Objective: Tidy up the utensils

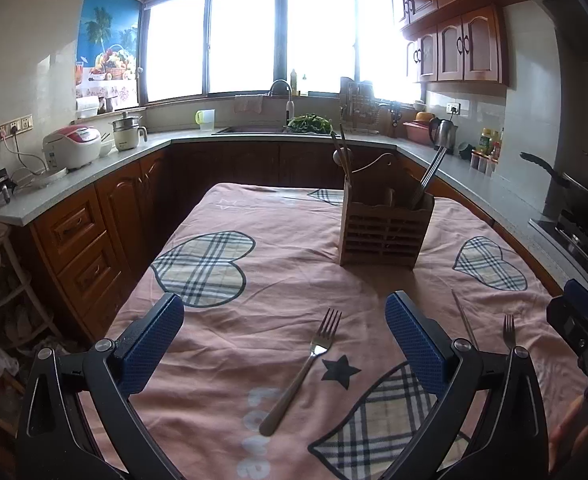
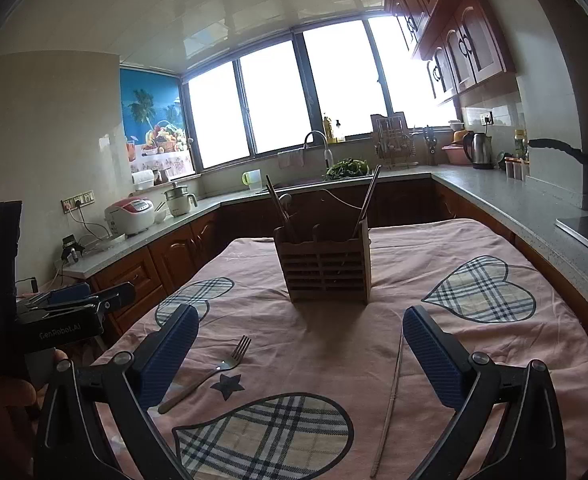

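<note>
A wooden utensil holder [image 1: 384, 232] stands on the pink tablecloth, with chopsticks and a spoon in it; it also shows in the right wrist view [image 2: 326, 270]. A metal fork [image 1: 302, 372] lies on the cloth between my left gripper's fingers, below them; it shows at the left in the right wrist view [image 2: 209, 376]. A second fork [image 1: 509, 330] and a chopstick [image 1: 464, 316] lie to the right. The chopstick [image 2: 390, 404] lies by the right finger of my right gripper. My left gripper [image 1: 289, 332] is open and empty. My right gripper [image 2: 300, 344] is open and empty.
The table [image 2: 434, 248] with the pink heart-patterned cloth stands in a U-shaped kitchen. Counters carry a rice cooker [image 1: 71, 146], a kettle [image 1: 444, 132], a sink [image 1: 253, 130] and a stove with a pan [image 1: 574, 188]. The left gripper's body [image 2: 53, 320] shows at the left.
</note>
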Available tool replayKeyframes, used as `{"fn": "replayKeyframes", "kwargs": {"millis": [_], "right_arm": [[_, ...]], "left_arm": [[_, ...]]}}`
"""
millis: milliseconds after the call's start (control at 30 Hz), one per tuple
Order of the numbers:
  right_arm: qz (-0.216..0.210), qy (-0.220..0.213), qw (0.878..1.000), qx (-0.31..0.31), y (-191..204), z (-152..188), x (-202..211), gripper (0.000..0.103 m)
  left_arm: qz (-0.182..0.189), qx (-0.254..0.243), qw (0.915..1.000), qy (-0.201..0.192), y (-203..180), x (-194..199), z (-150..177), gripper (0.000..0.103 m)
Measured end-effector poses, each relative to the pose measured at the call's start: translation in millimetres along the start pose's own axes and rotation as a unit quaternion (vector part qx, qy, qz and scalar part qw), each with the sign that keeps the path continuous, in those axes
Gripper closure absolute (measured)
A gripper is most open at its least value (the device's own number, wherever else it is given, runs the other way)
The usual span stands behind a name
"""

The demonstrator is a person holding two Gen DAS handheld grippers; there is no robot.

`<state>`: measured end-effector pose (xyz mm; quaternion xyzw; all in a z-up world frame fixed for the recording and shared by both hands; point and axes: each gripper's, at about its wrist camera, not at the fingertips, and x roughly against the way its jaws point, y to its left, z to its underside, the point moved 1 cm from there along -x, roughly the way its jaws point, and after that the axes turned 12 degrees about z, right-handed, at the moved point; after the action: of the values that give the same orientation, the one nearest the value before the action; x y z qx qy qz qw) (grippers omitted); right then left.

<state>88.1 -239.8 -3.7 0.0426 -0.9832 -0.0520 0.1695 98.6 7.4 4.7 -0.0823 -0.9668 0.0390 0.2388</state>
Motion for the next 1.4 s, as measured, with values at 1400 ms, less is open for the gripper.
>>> {"fn": "replayKeyframes", "kwargs": {"millis": [1400], "right_arm": [[0.04,-0.043,0.998,0.019,-6.6,52.9,39.3,0.0]], "left_arm": [[-0.018,-0.04,0.9979,-0.047,-24.0,51.9,60.1,0.0]]}}
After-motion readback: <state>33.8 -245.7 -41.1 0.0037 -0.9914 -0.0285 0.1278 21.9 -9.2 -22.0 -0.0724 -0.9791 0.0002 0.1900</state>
